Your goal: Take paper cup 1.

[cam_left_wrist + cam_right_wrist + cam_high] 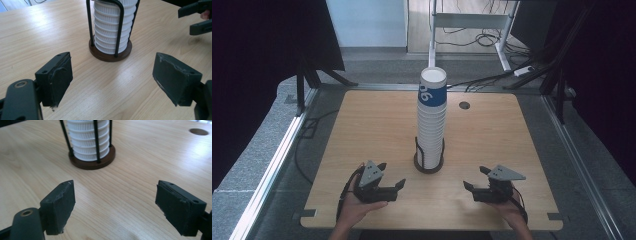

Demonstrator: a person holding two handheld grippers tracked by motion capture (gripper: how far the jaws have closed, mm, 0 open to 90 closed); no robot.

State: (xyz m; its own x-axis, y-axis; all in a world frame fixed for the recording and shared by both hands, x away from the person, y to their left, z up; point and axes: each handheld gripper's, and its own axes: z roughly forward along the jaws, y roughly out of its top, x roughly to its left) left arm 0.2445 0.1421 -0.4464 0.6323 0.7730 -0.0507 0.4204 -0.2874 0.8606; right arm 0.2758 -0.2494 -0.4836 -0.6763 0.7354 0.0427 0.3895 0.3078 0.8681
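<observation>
You have not started yet: your left gripper [393,175] and right gripper [476,177] rest spread wide and empty on the wooden table [362,130], while the stack of paper cups [431,117] stands untouched in its wire holder [429,162] between them.

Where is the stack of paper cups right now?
In the high view the stack of paper cups stands upright in a wire holder at the table's middle, ahead of and between the left gripper and right gripper.
</observation>
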